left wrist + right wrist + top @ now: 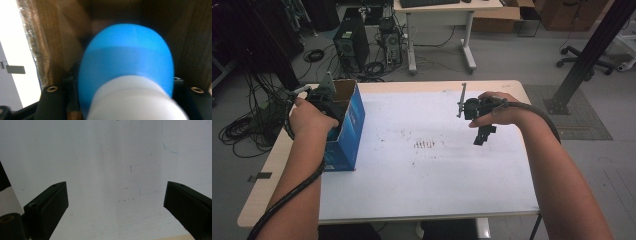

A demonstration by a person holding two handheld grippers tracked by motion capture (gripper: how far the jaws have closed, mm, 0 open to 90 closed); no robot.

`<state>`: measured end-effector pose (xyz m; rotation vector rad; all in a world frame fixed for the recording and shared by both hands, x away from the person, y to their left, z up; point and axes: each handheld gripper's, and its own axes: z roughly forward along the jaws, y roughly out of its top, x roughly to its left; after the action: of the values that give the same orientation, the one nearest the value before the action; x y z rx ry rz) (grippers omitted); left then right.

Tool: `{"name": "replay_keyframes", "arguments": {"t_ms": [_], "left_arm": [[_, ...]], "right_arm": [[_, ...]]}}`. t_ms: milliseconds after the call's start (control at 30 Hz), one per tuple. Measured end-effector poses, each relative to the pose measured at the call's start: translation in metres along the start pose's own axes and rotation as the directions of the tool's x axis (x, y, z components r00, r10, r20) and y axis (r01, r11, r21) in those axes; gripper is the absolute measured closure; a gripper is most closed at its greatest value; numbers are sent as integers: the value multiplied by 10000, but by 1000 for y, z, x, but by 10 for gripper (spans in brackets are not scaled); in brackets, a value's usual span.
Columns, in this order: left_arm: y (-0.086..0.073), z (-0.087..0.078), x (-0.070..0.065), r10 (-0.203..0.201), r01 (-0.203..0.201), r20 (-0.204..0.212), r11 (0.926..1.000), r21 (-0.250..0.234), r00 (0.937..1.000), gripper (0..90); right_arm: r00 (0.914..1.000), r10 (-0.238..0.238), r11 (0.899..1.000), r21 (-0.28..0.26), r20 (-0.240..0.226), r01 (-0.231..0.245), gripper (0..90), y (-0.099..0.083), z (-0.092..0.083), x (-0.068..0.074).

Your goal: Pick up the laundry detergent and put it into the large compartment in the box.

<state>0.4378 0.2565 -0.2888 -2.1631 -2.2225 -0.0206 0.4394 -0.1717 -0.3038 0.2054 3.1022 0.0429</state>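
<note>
A blue cardboard box with an open top stands at the table's left edge. My left gripper reaches down into it, its tips hidden by the box wall. In the left gripper view a smooth blue and white rounded object, blurred, sits between the jaws against the brown inner wall. My left gripper stands slightly apart around the object. My right gripper hovers over the white tabletop at the right, and in its own view the right gripper is wide open with nothing between the jaws.
The white table carries small dark marks near its middle. Beyond its far edge the floor holds computer towers, cable coils and a desk. A black slanted post stands at the right.
</note>
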Motion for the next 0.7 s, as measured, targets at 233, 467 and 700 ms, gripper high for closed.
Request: {"name": "replay_keyframes", "arguments": {"t_ms": [233, 467, 700], "left_arm": [[-1, -4, -2, 176, -177, -58, 9997, -159, 9998, 300], [-2, -11, -2, 193, -193, -34, 9996, -204, 9998, 292], [-5, -25, -3, 154, -162, -193, 9991, -403, 9997, 291]], "right_arm": [[10000, -14, 10000, -2, 18, 14, 56, 0, 1, 1], [10000, -17, 10000, -34, 37, 17, 56, 0, -1, 1], [9999, -91, 9999, -64, 107, 92, 56, 3, -4, 1]]}}
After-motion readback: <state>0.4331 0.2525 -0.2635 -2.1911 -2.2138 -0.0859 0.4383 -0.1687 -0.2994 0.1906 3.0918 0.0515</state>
